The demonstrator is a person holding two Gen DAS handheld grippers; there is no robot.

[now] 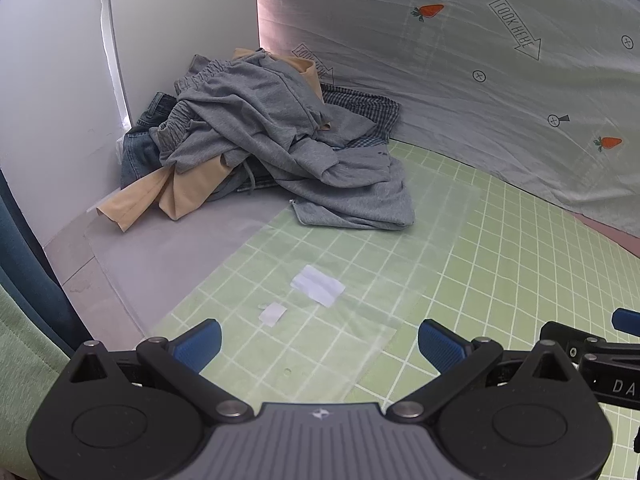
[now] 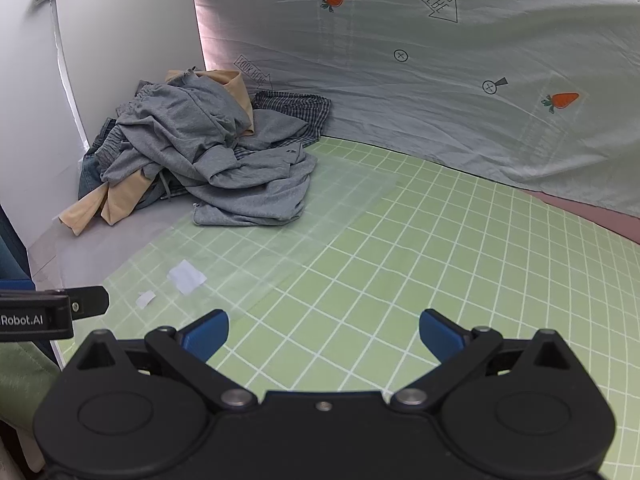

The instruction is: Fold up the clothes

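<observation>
Left gripper (image 1: 319, 342) & right gripper (image 2: 323, 332): jaws spread wide on both, nothing between the blue pads, each hovering over the green grid mat (image 1: 460, 264). Clothes pile (image 1: 264, 140) sits unfolded in the far left corner, against the white panel (image 1: 60, 100) & the carrot-print sheet (image 1: 460, 80) hung behind. Gray sweat garments (image 2: 208, 148) on top, w/ a tan garment (image 2: 116, 200) poking out at the left, jeans (image 1: 138, 148) underneath by the panel, checked fabric (image 2: 296, 108) at the back. Two white paper scraps (image 1: 318, 284) lie on the mat btw pile & grippers, well apart from the clothes.
</observation>
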